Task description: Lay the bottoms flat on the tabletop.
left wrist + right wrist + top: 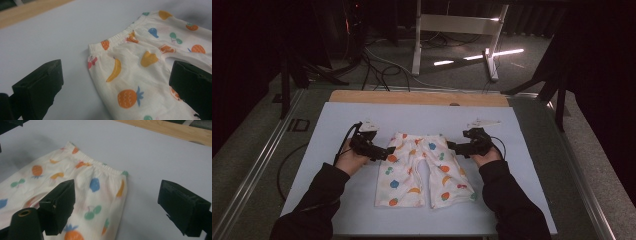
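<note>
From the high view, fruit-print shorts (422, 170) are lying flat mid-desk, waistband toward the far edge, the left gripper (388, 150) and right gripper (451, 146) flanking it. In the left gripper view, jaws are gaping, straddling the waistband corner (96, 47). The right gripper view mirrors this, released. Likely next: pinching both corners.

Person wears black long sleeves on both arms, left sleeve (314, 200) and right sleeve (512, 200). Left claw (384, 151) and right claw (454, 147) are black, each with a pale grey three-cornered plate on top and a thin black cable trailing off. Jaws are blocky matte black pads with scuffed edges.
</note>
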`<state>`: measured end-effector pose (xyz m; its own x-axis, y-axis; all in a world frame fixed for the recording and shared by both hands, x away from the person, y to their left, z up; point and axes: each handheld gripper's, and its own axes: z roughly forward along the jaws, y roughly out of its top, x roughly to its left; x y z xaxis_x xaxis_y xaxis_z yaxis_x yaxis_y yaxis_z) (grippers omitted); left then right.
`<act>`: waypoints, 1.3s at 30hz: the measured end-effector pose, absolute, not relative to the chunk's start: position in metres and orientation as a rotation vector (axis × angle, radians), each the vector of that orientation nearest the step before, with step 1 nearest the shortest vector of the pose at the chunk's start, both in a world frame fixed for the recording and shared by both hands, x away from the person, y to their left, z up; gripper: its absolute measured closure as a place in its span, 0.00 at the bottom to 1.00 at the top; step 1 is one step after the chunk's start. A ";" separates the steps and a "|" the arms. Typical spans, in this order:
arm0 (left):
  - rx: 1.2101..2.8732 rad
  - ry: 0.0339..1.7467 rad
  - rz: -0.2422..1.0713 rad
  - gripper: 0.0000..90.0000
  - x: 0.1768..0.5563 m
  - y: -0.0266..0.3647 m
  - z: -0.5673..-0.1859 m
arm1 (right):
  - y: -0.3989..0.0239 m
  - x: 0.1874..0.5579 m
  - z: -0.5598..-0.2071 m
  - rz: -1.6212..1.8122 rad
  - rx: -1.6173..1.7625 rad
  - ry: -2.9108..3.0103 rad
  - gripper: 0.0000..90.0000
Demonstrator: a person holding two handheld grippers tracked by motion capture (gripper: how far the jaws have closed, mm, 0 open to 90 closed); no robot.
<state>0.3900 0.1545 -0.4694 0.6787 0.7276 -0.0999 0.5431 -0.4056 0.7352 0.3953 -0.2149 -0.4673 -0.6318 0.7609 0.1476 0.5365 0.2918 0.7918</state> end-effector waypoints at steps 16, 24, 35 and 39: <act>2.075 1.163 0.230 0.34 0.435 0.142 -0.508 | -0.188 0.445 -0.503 1.083 1.392 2.386 0.59; 2.117 1.133 0.276 0.52 0.438 0.134 -0.521 | -0.178 0.445 -0.514 0.932 1.330 2.446 0.93; 2.152 1.060 0.376 0.97 0.438 0.119 -0.521 | -0.184 0.445 -0.512 0.934 1.318 2.426 0.99; 2.154 1.040 0.386 0.98 0.439 0.118 -0.518 | -0.188 0.447 -0.511 0.947 1.327 2.411 0.99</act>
